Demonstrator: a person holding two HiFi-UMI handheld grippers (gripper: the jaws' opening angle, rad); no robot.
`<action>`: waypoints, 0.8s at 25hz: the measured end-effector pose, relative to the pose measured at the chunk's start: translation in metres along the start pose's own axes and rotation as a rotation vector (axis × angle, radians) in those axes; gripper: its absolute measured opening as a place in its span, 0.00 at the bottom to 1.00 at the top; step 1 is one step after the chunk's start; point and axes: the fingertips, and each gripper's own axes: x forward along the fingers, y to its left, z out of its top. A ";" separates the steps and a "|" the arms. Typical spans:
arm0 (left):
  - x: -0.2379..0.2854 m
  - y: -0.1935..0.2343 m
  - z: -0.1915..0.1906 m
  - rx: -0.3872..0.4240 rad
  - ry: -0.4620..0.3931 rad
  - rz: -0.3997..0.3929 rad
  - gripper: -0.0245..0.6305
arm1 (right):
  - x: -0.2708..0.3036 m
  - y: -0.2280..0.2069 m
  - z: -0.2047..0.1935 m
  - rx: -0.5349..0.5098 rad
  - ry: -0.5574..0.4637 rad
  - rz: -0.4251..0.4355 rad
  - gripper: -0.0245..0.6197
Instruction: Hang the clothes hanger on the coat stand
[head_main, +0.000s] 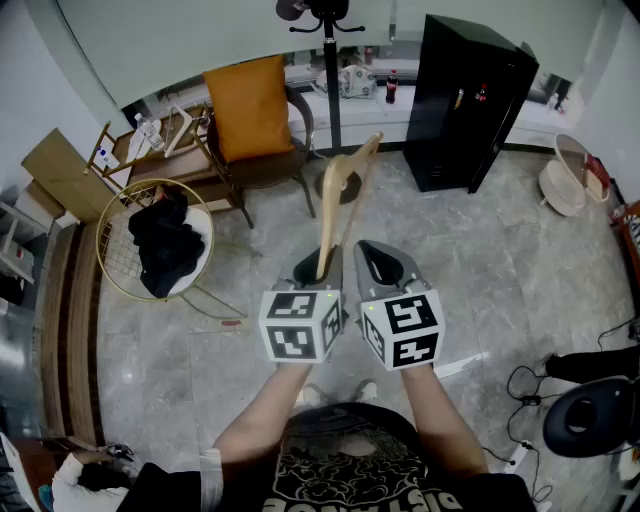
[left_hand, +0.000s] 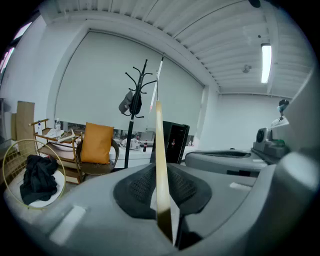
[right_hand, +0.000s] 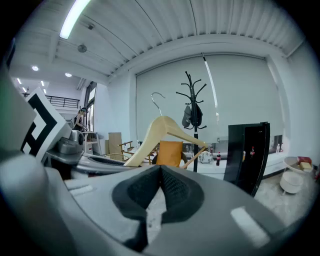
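A pale wooden clothes hanger (head_main: 339, 190) stands upright in my left gripper (head_main: 319, 268), which is shut on its lower arm. In the left gripper view the hanger (left_hand: 160, 160) shows edge-on, pinched between the dark pads of my left gripper (left_hand: 162, 200). My right gripper (head_main: 383, 262) sits close beside it on the right, shut and holding nothing. In the right gripper view its jaws (right_hand: 156, 192) meet, and the hanger (right_hand: 161, 131) with its metal hook rises to the left. The black coat stand (head_main: 331, 70) stands ahead, with a dark item hanging on it (right_hand: 192, 116).
A chair with an orange cushion (head_main: 248, 105) is left of the stand, and a black cabinet (head_main: 470, 100) is to its right. A round wire basket (head_main: 118, 262) with black clothes is at the left. Cables and a black stool (head_main: 590, 420) lie at the lower right.
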 end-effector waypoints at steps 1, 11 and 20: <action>0.002 -0.002 0.000 0.000 0.000 0.001 0.12 | 0.000 -0.003 0.000 0.001 -0.001 0.001 0.04; 0.031 -0.035 0.001 -0.001 0.002 0.025 0.12 | -0.007 -0.048 -0.005 0.019 0.009 0.023 0.04; 0.067 -0.060 0.002 0.007 0.020 0.035 0.12 | -0.007 -0.096 -0.013 0.046 0.019 0.027 0.04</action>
